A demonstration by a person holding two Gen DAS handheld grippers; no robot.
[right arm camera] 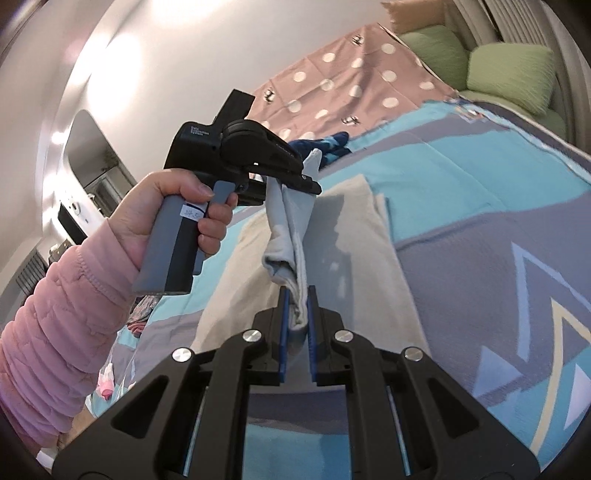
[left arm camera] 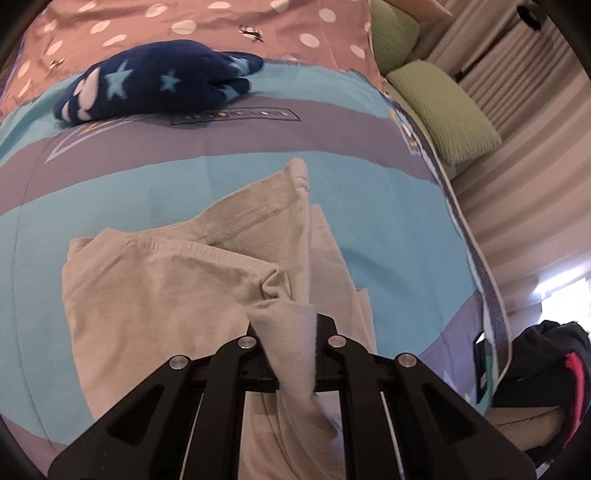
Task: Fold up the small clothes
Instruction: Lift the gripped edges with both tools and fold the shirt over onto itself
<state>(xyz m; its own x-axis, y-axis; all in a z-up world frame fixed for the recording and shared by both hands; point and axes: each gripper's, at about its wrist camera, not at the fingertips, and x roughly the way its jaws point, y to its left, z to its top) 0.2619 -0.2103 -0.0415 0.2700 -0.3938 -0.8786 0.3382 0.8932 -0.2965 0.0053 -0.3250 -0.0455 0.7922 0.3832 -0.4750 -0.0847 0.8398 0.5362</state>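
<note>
A small beige garment [left arm camera: 155, 295] lies partly folded on the blue and grey bedspread [left arm camera: 388, 229]. My left gripper [left arm camera: 291, 325] is shut on one edge of it, and the cloth drapes over the fingers. In the right wrist view the same beige garment [right arm camera: 354, 236] stretches along the bed, and its lifted edge hangs between both tools. My right gripper [right arm camera: 297, 295] is shut on that edge between its blue pads [right arm camera: 283, 314]. The left gripper [right arm camera: 310, 184] shows there held by a hand [right arm camera: 162, 210] in a pink sleeve, pinching the other end of the edge.
A folded dark blue garment with stars [left arm camera: 159, 81] rests farther up the bed, near a pink dotted sheet [left arm camera: 229, 26]. Green pillows [left arm camera: 443, 107] lie by the bed's right edge. A dark bag [left arm camera: 546, 365] sits beside the bed at the lower right.
</note>
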